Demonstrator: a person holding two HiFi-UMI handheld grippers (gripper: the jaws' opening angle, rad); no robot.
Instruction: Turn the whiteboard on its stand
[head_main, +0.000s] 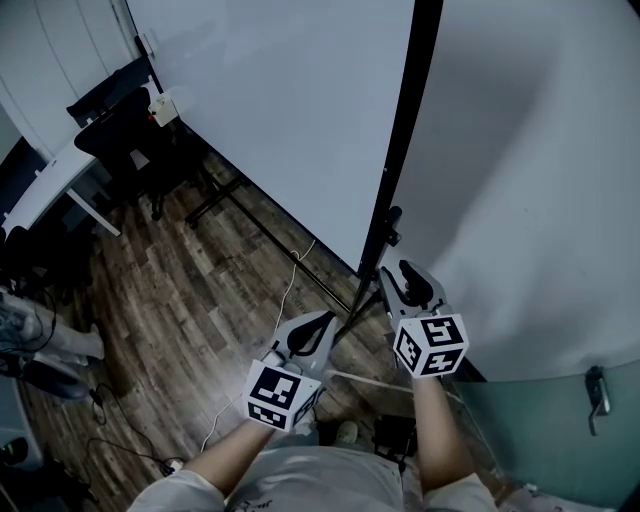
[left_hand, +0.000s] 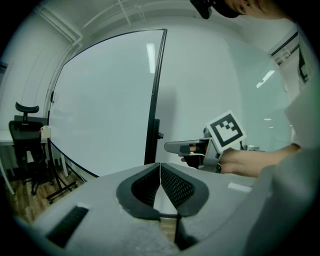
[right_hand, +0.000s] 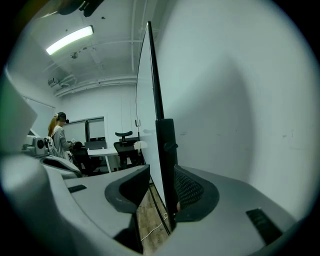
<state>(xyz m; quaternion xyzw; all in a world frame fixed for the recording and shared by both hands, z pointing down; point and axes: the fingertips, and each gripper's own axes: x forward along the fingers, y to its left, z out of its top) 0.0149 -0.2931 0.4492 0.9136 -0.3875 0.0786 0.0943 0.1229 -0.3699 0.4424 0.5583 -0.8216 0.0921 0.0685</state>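
The big whiteboard (head_main: 280, 120) stands edge-on to me in its black stand, and its face fills the left gripper view (left_hand: 105, 100). The stand's black side post (head_main: 400, 170) rises right in front of me. My right gripper (head_main: 396, 270) is open around that post (right_hand: 167, 165); the post lies against the right pad, while the left pad stands clear of it. My left gripper (head_main: 325, 320) hangs lower and to the left of the post, shut with nothing in it, its pads meeting at the tips (left_hand: 160, 167).
The stand's black floor legs (head_main: 250, 215) run across the wooden floor, with a white cable (head_main: 290, 280) trailing beside them. A black office chair (head_main: 120, 140) and a white desk (head_main: 50, 180) stand at the far left. A pale wall (head_main: 530, 200) closes the right side. A person (right_hand: 57, 137) stands by the desks.
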